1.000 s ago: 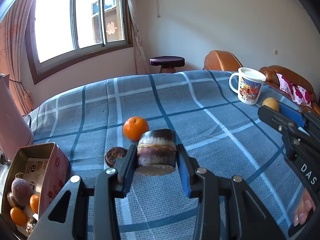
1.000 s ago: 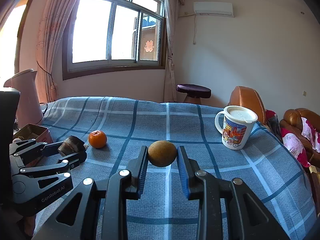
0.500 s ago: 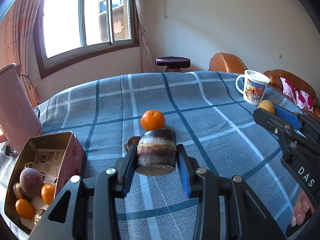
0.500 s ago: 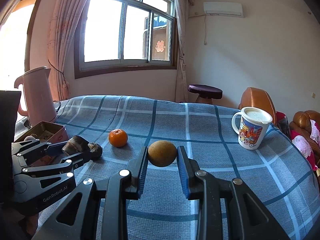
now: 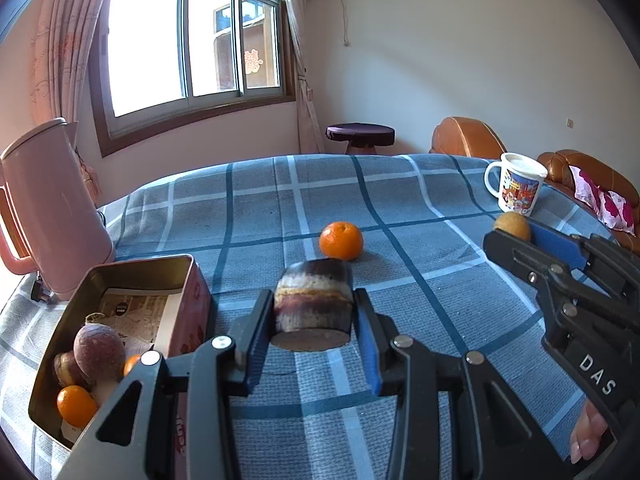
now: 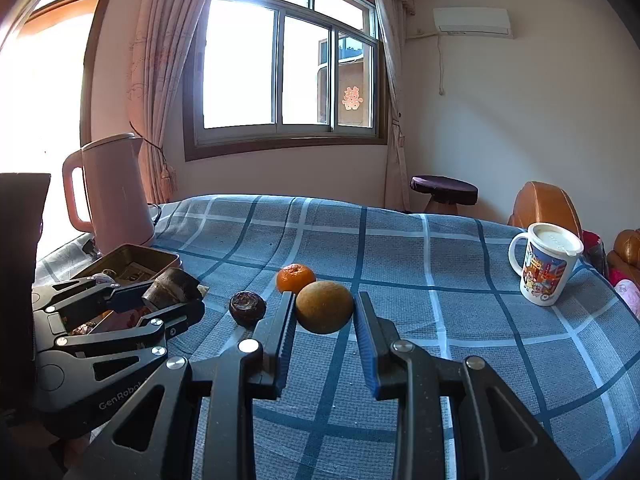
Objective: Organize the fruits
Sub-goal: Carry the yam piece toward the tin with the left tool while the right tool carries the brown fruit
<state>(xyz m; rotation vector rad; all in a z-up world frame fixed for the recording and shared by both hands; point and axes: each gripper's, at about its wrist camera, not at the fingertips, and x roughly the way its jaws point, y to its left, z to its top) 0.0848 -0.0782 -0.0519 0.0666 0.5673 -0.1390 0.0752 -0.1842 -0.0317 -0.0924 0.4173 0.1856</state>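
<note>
Nearest me, my left gripper (image 5: 313, 320) clamps a banded brown chunk (image 5: 313, 300), and my right gripper (image 6: 324, 316) pinches a round brown fruit (image 6: 324, 306); both are held above the cloth. The tin (image 5: 192, 280) at near left already holds several fruits, so I judge sorting roughly half done. Left on the blue checked cloth (image 6: 440, 280) are a dark fruit (image 6: 247, 308) and, farther, an orange (image 5: 341, 240). The tin sits close to the near left edge beside the pink kettle (image 5: 52, 208); open cloth stretches rightward to the far mug (image 6: 546, 268).
</note>
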